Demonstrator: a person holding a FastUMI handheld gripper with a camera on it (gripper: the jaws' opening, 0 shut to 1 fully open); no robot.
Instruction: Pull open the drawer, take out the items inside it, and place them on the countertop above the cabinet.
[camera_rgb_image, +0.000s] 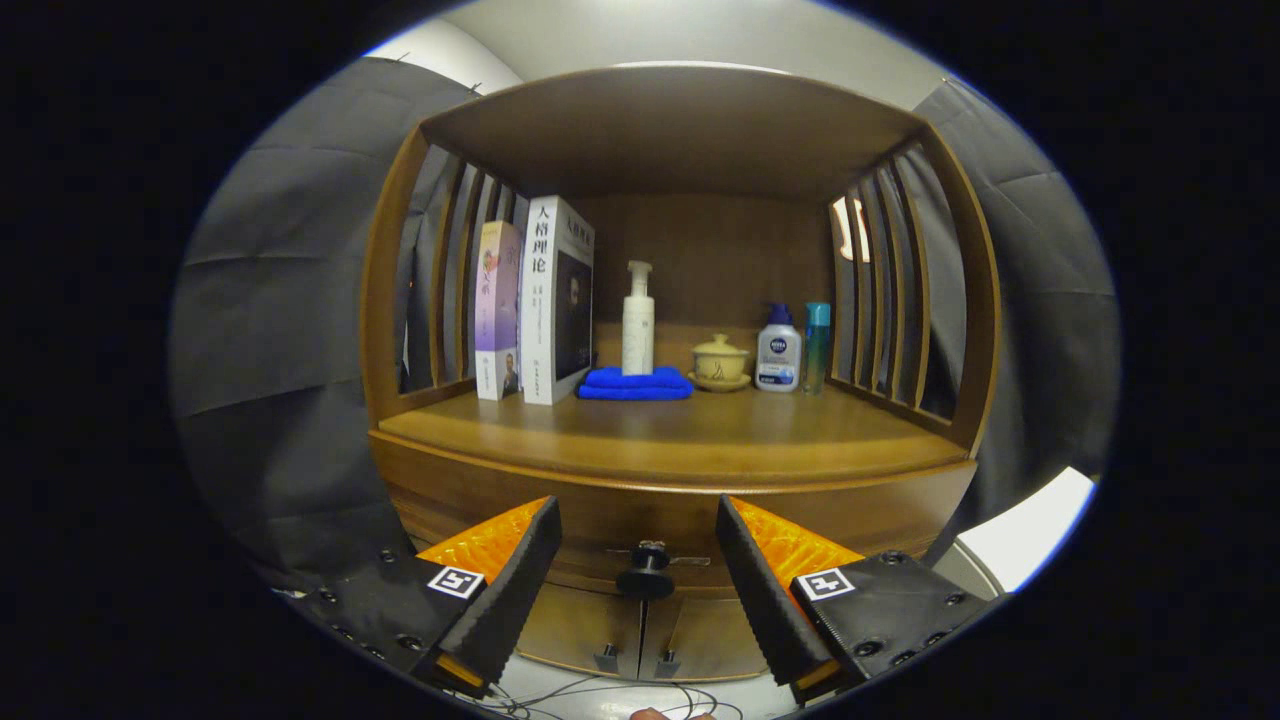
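A wooden cabinet faces me. Its drawer (480, 500) is closed below the countertop (660, 430). A dark round knob (645, 580) sticks out of the drawer front. My gripper (638, 520) is open, its two fingers either side of the knob and a little short of it, touching nothing. The drawer's contents are hidden.
On the countertop stand two books (535, 300) at the left, a white pump bottle (638, 320) behind a folded blue cloth (635, 383), a lidded cup (720, 362), a small white bottle (778, 350) and a teal bottle (817, 345). Slatted sides enclose the shelf. Two lower doors (640, 640) sit under the drawer.
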